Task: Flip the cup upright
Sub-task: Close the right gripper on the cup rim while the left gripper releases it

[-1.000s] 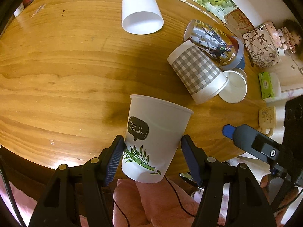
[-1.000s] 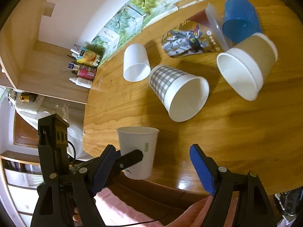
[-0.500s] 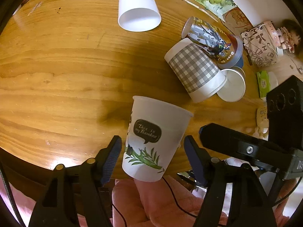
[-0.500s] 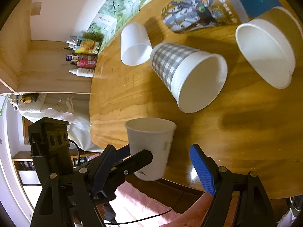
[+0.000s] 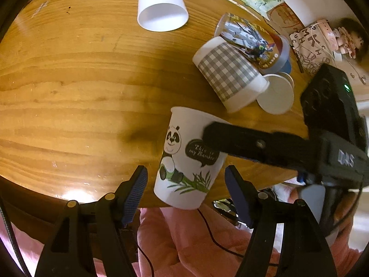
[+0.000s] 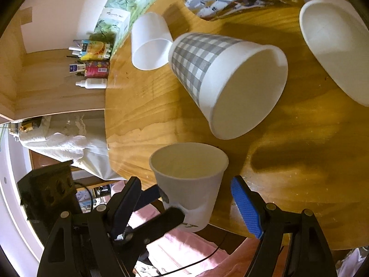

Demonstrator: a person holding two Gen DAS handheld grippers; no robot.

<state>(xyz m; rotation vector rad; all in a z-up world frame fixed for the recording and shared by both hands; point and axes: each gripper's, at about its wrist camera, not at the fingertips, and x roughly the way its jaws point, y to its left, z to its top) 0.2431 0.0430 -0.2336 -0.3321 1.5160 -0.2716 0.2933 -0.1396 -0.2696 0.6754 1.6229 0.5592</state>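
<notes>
A white paper cup with a panda print (image 5: 184,161) stands upright at the near edge of the wooden table (image 5: 69,92). My left gripper (image 5: 186,194) is open, its fingers on either side of the cup's base with a gap on each side. In the right wrist view the same cup (image 6: 189,180) shows its open mouth facing up. My right gripper (image 6: 186,203) is open around it too; its fingers are clear of the cup wall. One right finger (image 5: 253,143) crosses in front of the cup in the left wrist view.
A grey checked cup (image 5: 228,78) lies on its side beyond the panda cup. A plain white cup (image 5: 161,7) lies on its side farther back. A printed cup (image 5: 249,39), a blue cup and a white-lined brown cup (image 6: 334,53) lie at the right.
The left gripper has opened wider and let go of the panda cup. The right gripper has moved in closer, and its finger now crosses the cup in the left view.
</notes>
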